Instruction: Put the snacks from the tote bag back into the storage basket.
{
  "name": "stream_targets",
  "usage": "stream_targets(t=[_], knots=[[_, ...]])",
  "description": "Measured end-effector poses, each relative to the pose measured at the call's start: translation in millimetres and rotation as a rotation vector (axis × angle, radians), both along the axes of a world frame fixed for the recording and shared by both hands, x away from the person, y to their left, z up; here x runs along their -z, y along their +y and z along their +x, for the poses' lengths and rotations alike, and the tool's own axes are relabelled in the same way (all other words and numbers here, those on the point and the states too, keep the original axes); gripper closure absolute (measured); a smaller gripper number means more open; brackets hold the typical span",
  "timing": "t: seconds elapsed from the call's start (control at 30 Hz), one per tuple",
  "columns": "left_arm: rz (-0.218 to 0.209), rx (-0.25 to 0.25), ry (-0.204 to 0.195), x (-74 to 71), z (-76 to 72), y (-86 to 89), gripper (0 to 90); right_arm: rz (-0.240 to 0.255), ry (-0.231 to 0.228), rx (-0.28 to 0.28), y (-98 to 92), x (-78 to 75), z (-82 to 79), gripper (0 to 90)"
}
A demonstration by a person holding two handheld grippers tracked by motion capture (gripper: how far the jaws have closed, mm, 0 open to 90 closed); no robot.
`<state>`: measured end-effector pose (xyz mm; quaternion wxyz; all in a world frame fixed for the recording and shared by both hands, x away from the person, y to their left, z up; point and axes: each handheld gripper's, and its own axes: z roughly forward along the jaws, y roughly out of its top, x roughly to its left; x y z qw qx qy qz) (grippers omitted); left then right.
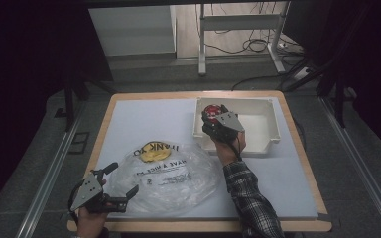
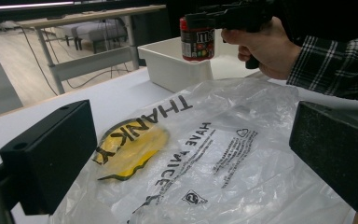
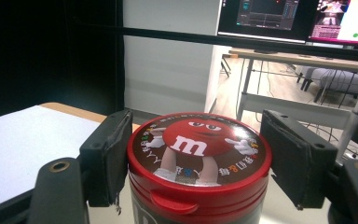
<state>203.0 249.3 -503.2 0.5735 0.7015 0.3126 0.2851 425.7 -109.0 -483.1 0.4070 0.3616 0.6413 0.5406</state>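
Candy jar (image 3: 198,163) clamped between right gripper (image 3: 196,154) jaws, above white bin (image 1: 263,126).

Dim room, dark at both sides of the high view. Wooden-edged table (image 1: 297,148) topped with a white sheet (image 1: 144,119). Grey floor (image 1: 25,163) around it, crossed by pale metal rails (image 1: 47,178) left and right. Beyond the far edge, a brighter strip of wood-toned floor (image 1: 188,29) beside a pale wall panel (image 1: 129,29), with the white metal legs of another desk (image 1: 202,39) and loose black cables (image 1: 238,47) trailing there. In the right gripper view, a pale wall (image 3: 168,70), two lit monitors (image 3: 265,14) up top, and a grey sofa (image 3: 328,77) beyond a second table (image 3: 307,56).
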Motion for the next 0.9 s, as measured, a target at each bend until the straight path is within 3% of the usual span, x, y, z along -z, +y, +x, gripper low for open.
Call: stream_targets(t=[0.3,0.67,0.9], knots=[[-0.001,-0.002,-0.003,-0.2,0.0,0.9,0.7,0.021,0.014,-0.006,1.4,2.3,15.7,27.5],[-0.001,-0.003,-0.002,-0.2,-0.1,1.2,0.7,-0.011,0.026,0.001,6.2,6.8,31.8,27.5],[-0.002,-0.004,-0.003,-0.2,-0.1,1.4,0.7,0.013,0.041,-0.012,7.6,10.7,42.5,27.5]])
